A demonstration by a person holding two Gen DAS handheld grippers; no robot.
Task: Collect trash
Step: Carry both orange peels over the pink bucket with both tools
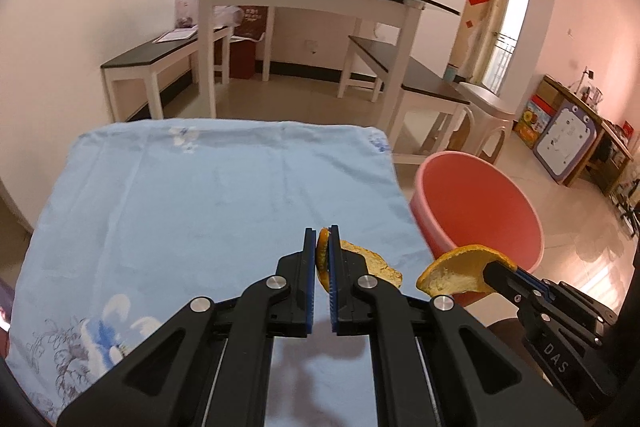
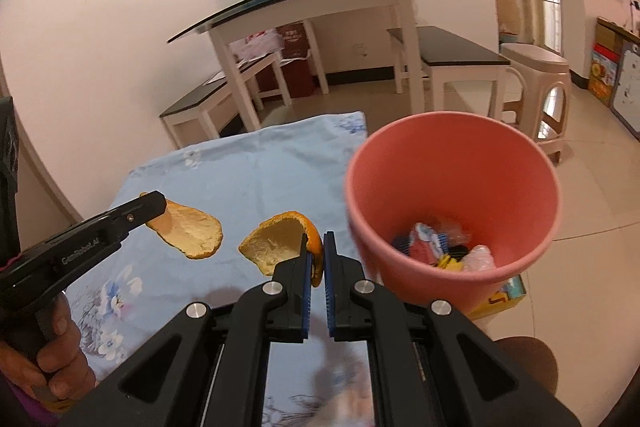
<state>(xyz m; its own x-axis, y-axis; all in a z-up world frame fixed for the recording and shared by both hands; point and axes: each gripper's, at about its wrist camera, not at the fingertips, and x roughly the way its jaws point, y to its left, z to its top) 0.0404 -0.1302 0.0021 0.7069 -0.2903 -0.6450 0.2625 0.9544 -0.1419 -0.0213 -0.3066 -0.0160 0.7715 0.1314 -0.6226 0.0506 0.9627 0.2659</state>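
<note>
Two bits of orange peel going on here. The flatter peel [image 2: 188, 229] is pinched at one end by the left claw [image 1: 322, 239], its long axis running from the claw tips out toward the pink bin [image 2: 452, 195], pale pith side up, held just above the blue floral cloth [image 1: 192, 195] on the tabletop. The curled peel [image 2: 280, 243] is clamped by its orange edge in the right claw [image 2: 316, 247], cupped open side facing up and away from the bin, sitting between the flat piece and the bin, right near the bin's rim. Bin stands just off the cloth's edge, with wrappers and crinkly plastic [image 2: 440, 247] at the bottom. Readable text: "DAS" on the right claw's body in the left wrist view, "GenRobot.AI" on the left one's side in the right wrist view.
</note>
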